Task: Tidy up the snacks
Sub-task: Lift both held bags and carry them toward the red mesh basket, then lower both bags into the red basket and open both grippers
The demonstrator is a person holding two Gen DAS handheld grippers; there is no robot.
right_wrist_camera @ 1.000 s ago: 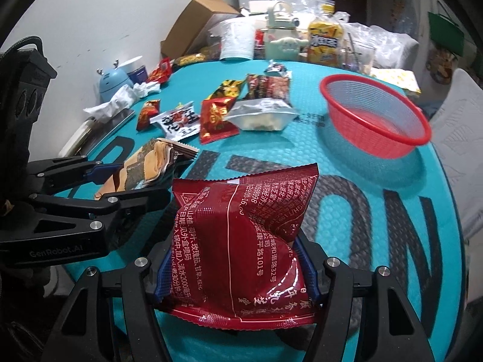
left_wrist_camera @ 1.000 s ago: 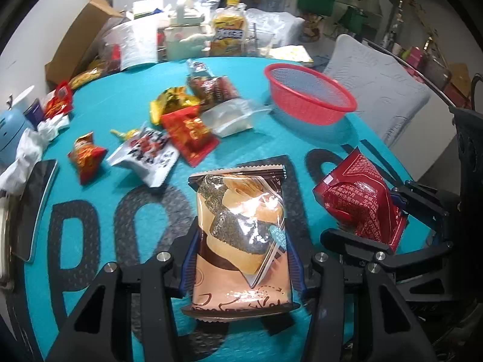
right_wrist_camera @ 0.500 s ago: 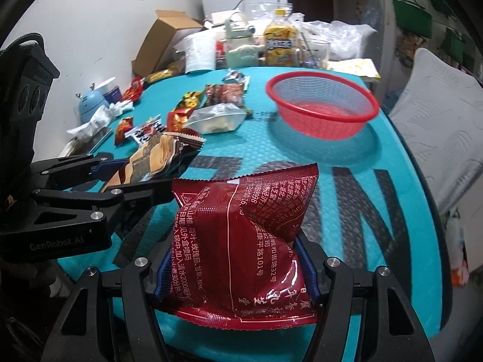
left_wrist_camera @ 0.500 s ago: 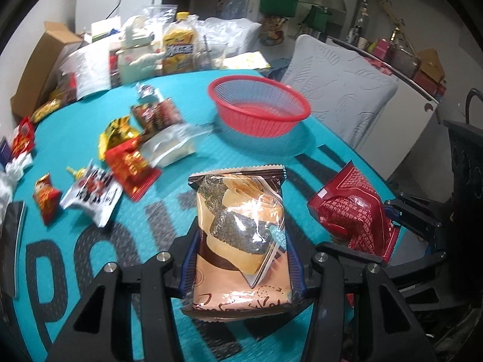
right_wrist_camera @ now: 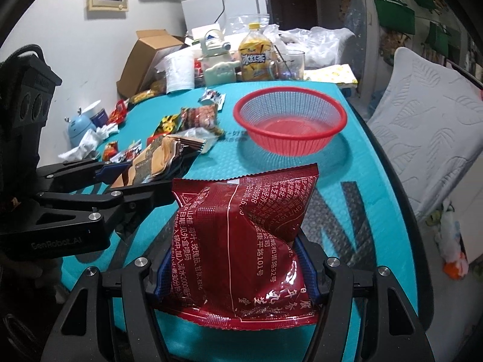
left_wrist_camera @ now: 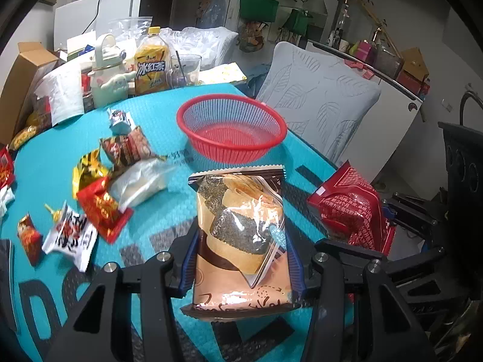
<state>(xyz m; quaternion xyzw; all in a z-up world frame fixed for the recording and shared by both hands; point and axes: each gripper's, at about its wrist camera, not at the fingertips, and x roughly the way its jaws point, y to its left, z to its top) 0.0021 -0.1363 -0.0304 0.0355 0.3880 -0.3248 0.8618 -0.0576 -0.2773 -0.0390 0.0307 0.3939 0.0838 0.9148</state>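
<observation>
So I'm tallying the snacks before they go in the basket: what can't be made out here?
- Right wrist view: the seaweed snack pack hides part of the loose packets.
- Left wrist view: the packet at the left edge is cut off.
- Both views: the cardboard box interior is hidden by its walls.

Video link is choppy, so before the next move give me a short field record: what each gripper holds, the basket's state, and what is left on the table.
left gripper: shut on the seaweed-roll snack packet, held off the table
right gripper: shut on the dark red packet, also lifted
red basket: upright on the teal table mat, looks empty
loose snacks: several packets lying left of the basket, among them a clear bag and a red-and-gold packet
table back edge: iced tea bottle, cardboard box
</observation>
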